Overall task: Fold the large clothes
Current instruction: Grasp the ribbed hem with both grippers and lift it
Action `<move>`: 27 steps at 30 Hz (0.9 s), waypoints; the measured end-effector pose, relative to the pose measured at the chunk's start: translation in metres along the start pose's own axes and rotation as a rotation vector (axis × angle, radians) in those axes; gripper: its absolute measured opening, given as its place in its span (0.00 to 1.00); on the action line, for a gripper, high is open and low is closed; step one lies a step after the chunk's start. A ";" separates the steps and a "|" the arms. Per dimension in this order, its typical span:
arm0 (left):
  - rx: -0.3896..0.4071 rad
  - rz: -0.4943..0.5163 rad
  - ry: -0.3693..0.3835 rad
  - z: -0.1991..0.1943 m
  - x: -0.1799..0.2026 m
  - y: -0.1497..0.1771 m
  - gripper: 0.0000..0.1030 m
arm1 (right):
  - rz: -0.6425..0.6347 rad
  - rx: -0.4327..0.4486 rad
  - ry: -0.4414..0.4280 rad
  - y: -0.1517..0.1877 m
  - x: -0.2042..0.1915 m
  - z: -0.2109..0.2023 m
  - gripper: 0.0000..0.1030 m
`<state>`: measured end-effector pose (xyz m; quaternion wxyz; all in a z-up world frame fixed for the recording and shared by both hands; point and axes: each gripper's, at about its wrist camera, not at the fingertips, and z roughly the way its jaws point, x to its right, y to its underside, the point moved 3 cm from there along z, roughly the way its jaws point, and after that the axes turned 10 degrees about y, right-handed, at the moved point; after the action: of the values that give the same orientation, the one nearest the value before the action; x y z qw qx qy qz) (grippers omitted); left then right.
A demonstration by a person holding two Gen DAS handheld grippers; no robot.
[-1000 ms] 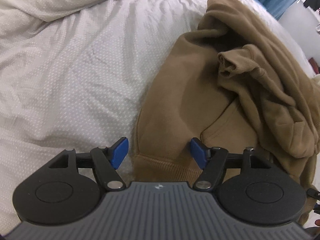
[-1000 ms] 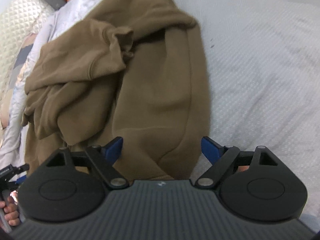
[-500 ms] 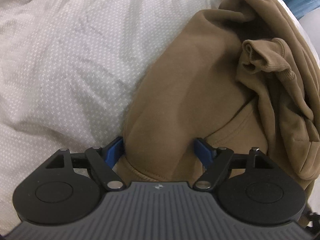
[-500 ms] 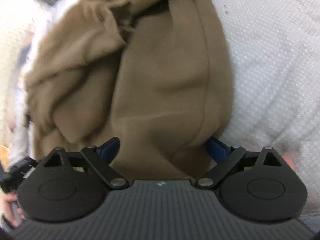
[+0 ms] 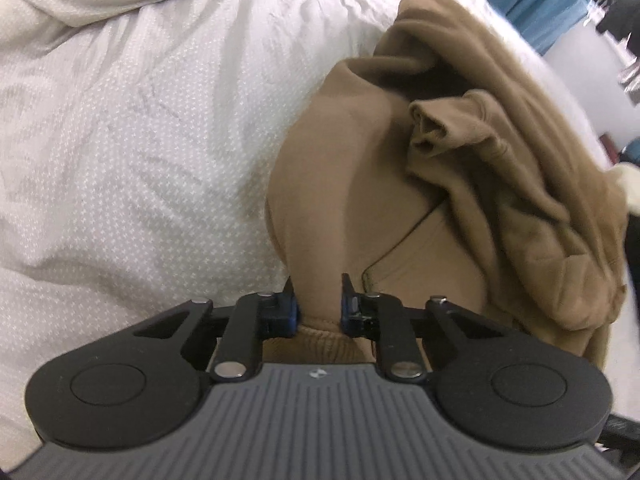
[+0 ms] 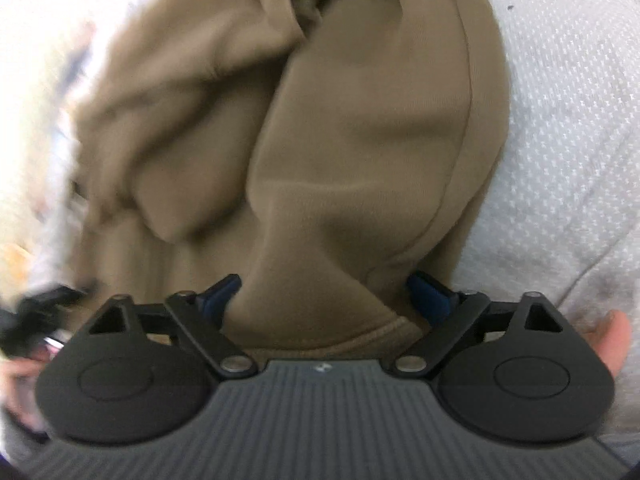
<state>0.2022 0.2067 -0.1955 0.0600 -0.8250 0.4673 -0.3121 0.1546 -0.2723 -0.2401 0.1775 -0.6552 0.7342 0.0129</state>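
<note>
At the near ribbed hem of the brown hoodie (image 5: 400, 184) on the white bedspread (image 5: 140, 140), left gripper (image 5: 319, 300) closes narrow onto a pinch, right gripper (image 6: 324, 296) closes wide around the hem, garment running far.

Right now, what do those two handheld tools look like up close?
Both look alike. The left tool and right tool each have a grey ribbed body with a small pale logo, two round black discs at the sides, black linkage arms with silver rivets, and blue pads on the fingertips. No cables or sleeves are visible.
</note>
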 end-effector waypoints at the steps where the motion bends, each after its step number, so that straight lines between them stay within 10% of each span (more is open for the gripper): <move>1: 0.000 -0.011 0.009 -0.001 -0.001 0.000 0.20 | -0.023 0.008 0.021 0.001 -0.004 0.000 0.75; 8: -0.073 0.016 -0.046 0.007 -0.005 0.004 0.48 | -0.006 0.132 -0.092 0.006 -0.002 -0.026 0.34; 13: -0.131 0.037 -0.089 0.025 -0.011 0.002 0.61 | 0.034 0.260 -0.305 0.006 0.003 -0.047 0.26; 16: -0.134 0.045 -0.104 0.027 -0.007 0.002 0.57 | 0.039 0.258 -0.321 0.003 0.004 -0.047 0.25; 19: -0.034 0.070 -0.106 0.011 0.002 0.004 0.22 | 0.031 0.259 -0.316 -0.002 0.000 -0.046 0.24; 27: 0.169 -0.028 0.157 -0.062 -0.005 0.007 0.15 | 0.039 0.359 -0.329 -0.007 0.015 -0.092 0.17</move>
<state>0.1594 0.2191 -0.1509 0.0884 -0.7964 0.4310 -0.4149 0.1381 -0.3111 -0.1566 0.4081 -0.5879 0.6984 -0.0078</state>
